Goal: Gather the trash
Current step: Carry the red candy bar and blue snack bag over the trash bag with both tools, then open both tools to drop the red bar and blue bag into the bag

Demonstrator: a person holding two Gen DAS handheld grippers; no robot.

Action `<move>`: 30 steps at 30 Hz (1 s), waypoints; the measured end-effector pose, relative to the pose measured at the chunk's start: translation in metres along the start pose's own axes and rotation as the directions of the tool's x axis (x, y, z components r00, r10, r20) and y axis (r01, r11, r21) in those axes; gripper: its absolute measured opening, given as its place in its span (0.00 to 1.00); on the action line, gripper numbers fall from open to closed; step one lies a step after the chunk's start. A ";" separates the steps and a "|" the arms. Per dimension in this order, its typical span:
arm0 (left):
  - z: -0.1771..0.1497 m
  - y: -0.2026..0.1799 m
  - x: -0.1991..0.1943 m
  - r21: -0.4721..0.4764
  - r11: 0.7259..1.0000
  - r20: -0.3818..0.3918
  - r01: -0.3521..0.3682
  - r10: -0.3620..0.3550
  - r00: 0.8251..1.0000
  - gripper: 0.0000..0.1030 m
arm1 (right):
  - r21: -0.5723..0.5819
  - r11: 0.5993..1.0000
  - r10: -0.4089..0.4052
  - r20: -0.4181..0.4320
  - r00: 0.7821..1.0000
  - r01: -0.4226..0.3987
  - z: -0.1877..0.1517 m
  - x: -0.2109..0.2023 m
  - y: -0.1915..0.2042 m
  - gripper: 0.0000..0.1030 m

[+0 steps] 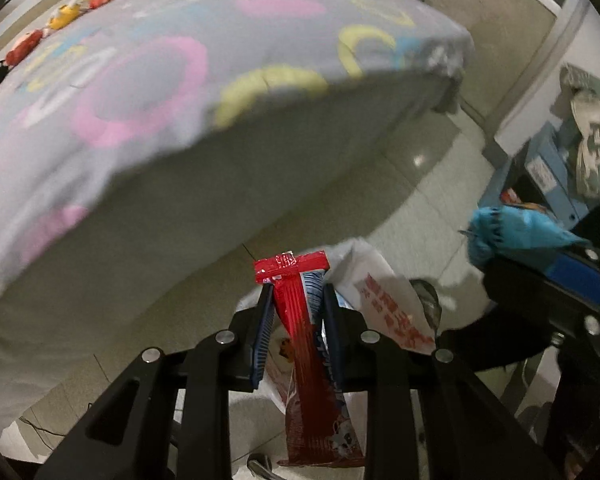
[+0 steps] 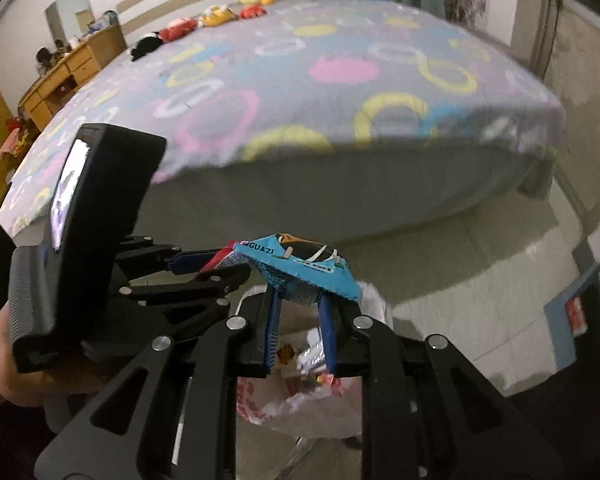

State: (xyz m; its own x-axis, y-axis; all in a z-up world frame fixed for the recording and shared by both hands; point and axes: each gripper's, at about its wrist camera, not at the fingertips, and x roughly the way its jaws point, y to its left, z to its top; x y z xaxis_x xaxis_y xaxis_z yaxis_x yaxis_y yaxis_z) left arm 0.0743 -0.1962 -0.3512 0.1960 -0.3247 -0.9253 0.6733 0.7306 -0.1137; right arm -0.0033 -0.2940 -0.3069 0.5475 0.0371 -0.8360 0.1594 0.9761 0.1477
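Both grippers over the floor at the foot of the bed (image 2: 340, 92), each carrying one piece of litter. Left gripper (image 1: 296, 300): jaws clamped on a long red wrapper (image 1: 300, 328), gripped near its folded top end so the rest hangs down toward the camera. Right gripper (image 2: 298, 308): jaws closed on a blue snack packet (image 2: 300, 266), pinched from below, the packet spreading flat over the fingertips (image 2: 274, 312). In the left wrist view the same blue packet sits at the right edge, on the tip of the other tool. White plastic bag (image 2: 300, 412) with red print lies directly under both grippers, mouth slack and facing up; a few coloured scraps appear to be inside already, though motion blur makes that uncertain. Holding each wrapper at one end looks deliberate: it keeps the loose length free to drop straight down once the jaws part. Both loads are above the bag rather than in it, so the drop-off is judged not yet done. Soft toys (image 2: 216, 16) line the far side of the bed; a wooden desk (image 2: 72, 72) stands against the wall beyond. Blue cabinet (image 1: 556, 168) off to the right, draped with clothing
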 end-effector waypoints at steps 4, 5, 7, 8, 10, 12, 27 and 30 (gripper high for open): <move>-0.008 -0.009 0.016 0.032 0.999 -0.052 0.028 -0.026 0.998 0.24 | 0.041 0.999 0.007 -0.064 0.998 -0.005 -0.011 0.018 -0.009 0.17; -0.010 -0.012 0.021 0.046 0.999 -0.061 0.025 -0.022 0.998 0.24 | 0.052 0.999 0.010 -0.080 0.997 -0.005 -0.013 0.023 -0.012 0.17; -0.012 -0.015 0.029 0.067 0.997 -0.084 0.029 -0.023 0.996 0.24 | 0.061 0.998 -0.003 -0.105 0.994 0.010 -0.016 0.033 -0.016 0.17; -0.013 -0.017 0.034 0.074 0.997 -0.096 0.026 -0.019 0.995 0.24 | 0.069 0.998 0.000 -0.117 0.993 0.009 -0.017 0.037 -0.017 0.17; -0.015 -0.017 0.042 0.075 0.997 -0.119 0.034 -0.025 0.993 0.24 | 0.081 0.997 0.006 -0.141 0.990 0.005 -0.019 0.045 -0.019 0.18; -0.017 -0.017 0.049 0.079 0.996 -0.138 0.031 -0.020 0.990 0.24 | 0.090 0.996 0.012 -0.170 0.985 0.003 -0.020 0.054 -0.021 0.18; -0.025 -0.029 0.084 0.129 0.991 -0.231 0.024 0.007 0.973 0.25 | 0.094 0.995 -0.007 -0.269 0.963 0.033 -0.024 0.090 -0.021 0.19; -0.026 -0.032 0.086 0.140 0.990 -0.243 0.026 0.009 0.970 0.41 | 0.091 0.994 -0.023 -0.289 0.957 0.052 -0.025 0.096 -0.021 0.39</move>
State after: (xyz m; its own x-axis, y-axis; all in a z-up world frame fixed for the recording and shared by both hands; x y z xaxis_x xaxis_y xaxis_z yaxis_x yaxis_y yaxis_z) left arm 0.0510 -0.2312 -0.4363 0.0227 -0.1621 -0.9865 0.7715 0.6304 -0.0858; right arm 0.0252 -0.3060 -0.4039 0.2824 0.0750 -0.9564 0.2618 0.9531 0.1520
